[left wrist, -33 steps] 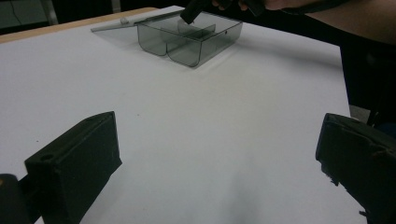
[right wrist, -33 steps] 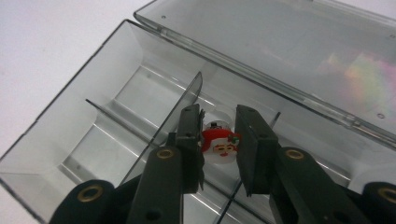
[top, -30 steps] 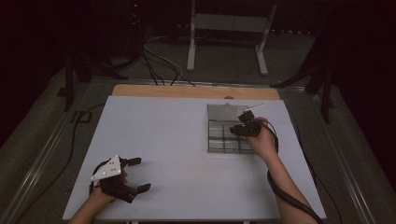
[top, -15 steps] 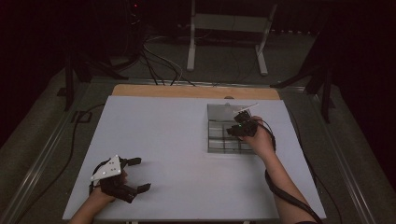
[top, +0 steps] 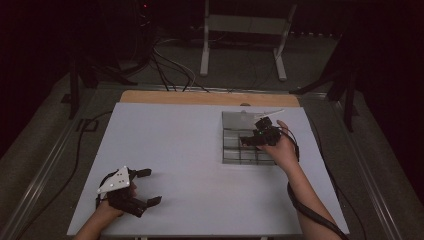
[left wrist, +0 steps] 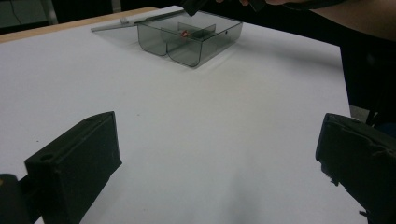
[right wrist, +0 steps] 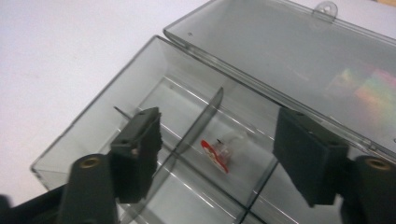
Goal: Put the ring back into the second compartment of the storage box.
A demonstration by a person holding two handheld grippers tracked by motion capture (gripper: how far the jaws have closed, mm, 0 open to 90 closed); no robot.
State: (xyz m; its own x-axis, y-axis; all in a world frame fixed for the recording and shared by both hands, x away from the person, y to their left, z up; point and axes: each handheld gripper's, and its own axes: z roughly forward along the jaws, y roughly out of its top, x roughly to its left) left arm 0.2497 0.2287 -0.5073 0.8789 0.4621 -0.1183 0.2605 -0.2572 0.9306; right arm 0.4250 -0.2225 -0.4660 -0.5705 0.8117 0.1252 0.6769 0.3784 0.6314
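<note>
1. My right gripper hangs over the open clear box, right of centre in the high view, its jaws just opening, nothing between them.
2. A small red-and-clear piece lies in a middle compartment, apparently delivered.
3. My left gripper rests open and empty, lower left; the box's lid is not yet closed.

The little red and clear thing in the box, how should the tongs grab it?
Probably from straight above. The small red and clear piece lies flat on the floor of one compartment of the open clear box, with divider walls close by. The right tongs, open over it, could drop in and pinch its two long sides.
</note>
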